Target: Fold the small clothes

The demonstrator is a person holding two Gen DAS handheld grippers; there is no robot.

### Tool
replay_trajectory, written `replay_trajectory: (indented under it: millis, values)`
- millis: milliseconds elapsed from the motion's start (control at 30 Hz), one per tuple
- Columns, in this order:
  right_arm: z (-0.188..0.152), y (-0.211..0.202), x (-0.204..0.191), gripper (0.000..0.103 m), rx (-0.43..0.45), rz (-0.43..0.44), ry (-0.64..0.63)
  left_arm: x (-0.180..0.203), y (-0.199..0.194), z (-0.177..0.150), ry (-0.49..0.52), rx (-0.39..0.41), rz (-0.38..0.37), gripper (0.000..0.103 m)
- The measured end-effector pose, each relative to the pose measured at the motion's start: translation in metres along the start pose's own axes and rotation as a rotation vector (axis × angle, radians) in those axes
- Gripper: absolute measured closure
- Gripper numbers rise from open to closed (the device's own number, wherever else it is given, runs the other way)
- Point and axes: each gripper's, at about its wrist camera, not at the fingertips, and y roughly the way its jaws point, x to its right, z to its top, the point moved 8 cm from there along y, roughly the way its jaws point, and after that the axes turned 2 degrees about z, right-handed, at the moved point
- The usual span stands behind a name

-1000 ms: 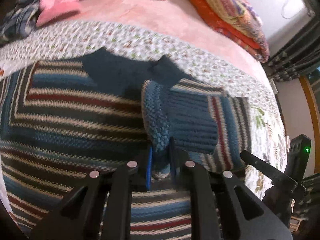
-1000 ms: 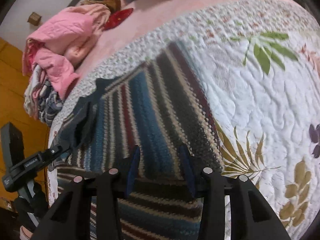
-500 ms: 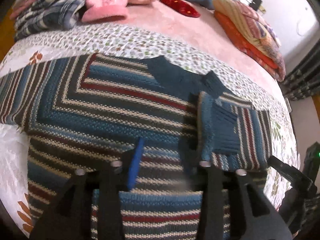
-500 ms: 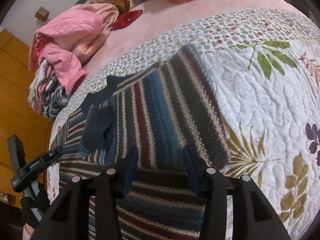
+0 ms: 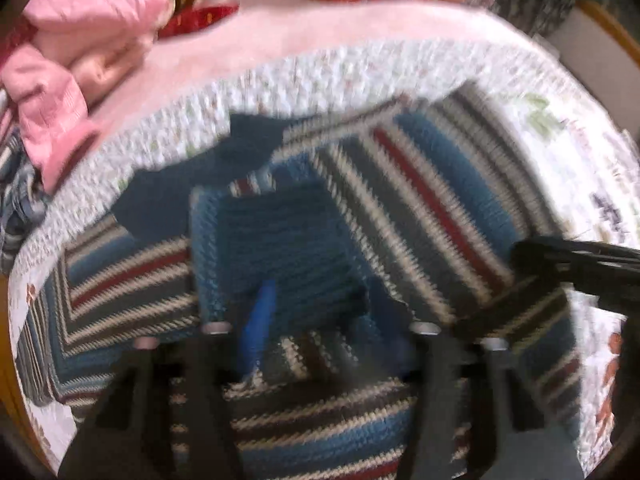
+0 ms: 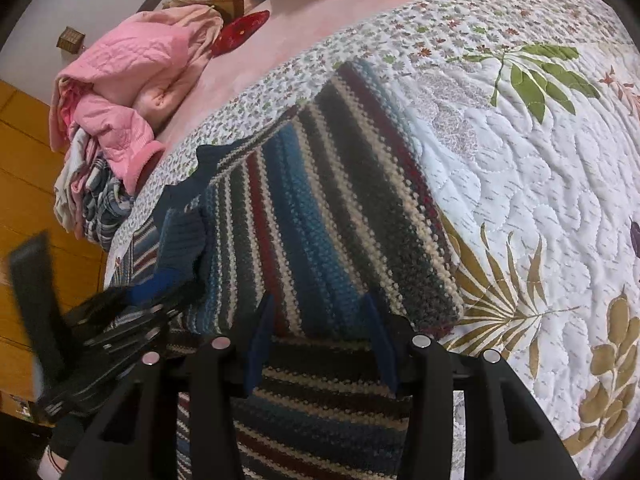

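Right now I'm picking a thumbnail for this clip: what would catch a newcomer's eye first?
The striped knit sweater dominates, spread on the floral quilt with one sleeve folded across its middle. Next comes the pink jacket pile at the bed's far left corner. Both tools sit open at the sweater's near edge, the right tool sharp, the left tool motion-blurred.

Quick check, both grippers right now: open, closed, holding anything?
Left gripper: open, holding nothing, over the folded-in sleeve of the striped blue, red and cream knitted sweater.
Right gripper: open, empty, above the sweater's edge.
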Motion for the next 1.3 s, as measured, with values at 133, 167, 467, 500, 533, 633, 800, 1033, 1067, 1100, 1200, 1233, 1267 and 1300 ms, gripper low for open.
replay_trajectory:
  millis: [133,167,467,500,533,633,800,1033,1067,1100,1200,1233,1267,1300]
  values:
    - [0.001,0.002,-0.001,0.057,-0.007,-0.016,-0.01,-0.005,-0.003,0.001,-0.043,0.021,-0.045,0.095]
    - [0.001,0.003,-0.001,0.057,-0.008,-0.021,-0.012,-0.01,-0.008,0.002,-0.082,0.032,-0.062,0.096]
    - [0.001,0.002,-0.008,0.057,-0.009,-0.06,-0.042,-0.094,-0.075,-0.007,-0.316,0.193,-0.107,0.097]
    - [0.001,0.002,-0.008,0.057,-0.009,-0.061,-0.041,-0.112,-0.079,-0.012,-0.351,0.196,-0.104,0.097]
    - [0.001,0.001,-0.008,0.057,-0.008,-0.063,-0.041,-0.129,-0.078,-0.018,-0.385,0.19,-0.091,0.096]
    - [0.001,0.002,-0.011,0.057,-0.009,-0.074,-0.048,-0.169,-0.072,-0.038,-0.469,0.151,-0.035,0.095]
    - [0.006,-0.009,-0.031,0.056,0.027,-0.085,-0.102,-0.211,-0.077,-0.063,-0.599,0.151,0.001,0.095]
    - [0.004,0.005,-0.065,0.056,0.002,-0.072,-0.165,-0.153,-0.065,-0.036,-0.478,0.152,-0.09,0.071]
    - [0.002,0.008,-0.066,0.056,-0.005,-0.074,-0.171,-0.144,-0.059,-0.033,-0.457,0.143,-0.097,0.069]
    - [-0.001,0.013,-0.067,0.056,-0.016,-0.081,-0.175,-0.137,-0.052,-0.033,-0.441,0.133,-0.102,0.063]
    - [-0.007,0.03,-0.059,0.056,-0.06,-0.112,-0.158,-0.129,-0.019,-0.039,-0.437,0.036,-0.112,0.063]
    - [-0.009,0.035,-0.056,0.056,-0.071,-0.119,-0.154,-0.131,-0.011,-0.042,-0.445,0.012,-0.113,0.065]
    - [-0.011,0.04,-0.052,0.056,-0.076,-0.124,-0.161,-0.132,-0.002,-0.046,-0.45,0.001,-0.124,0.065]
    - [-0.011,0.042,-0.051,0.056,-0.073,-0.122,-0.164,-0.132,0.001,-0.047,-0.448,0.012,-0.132,0.064]
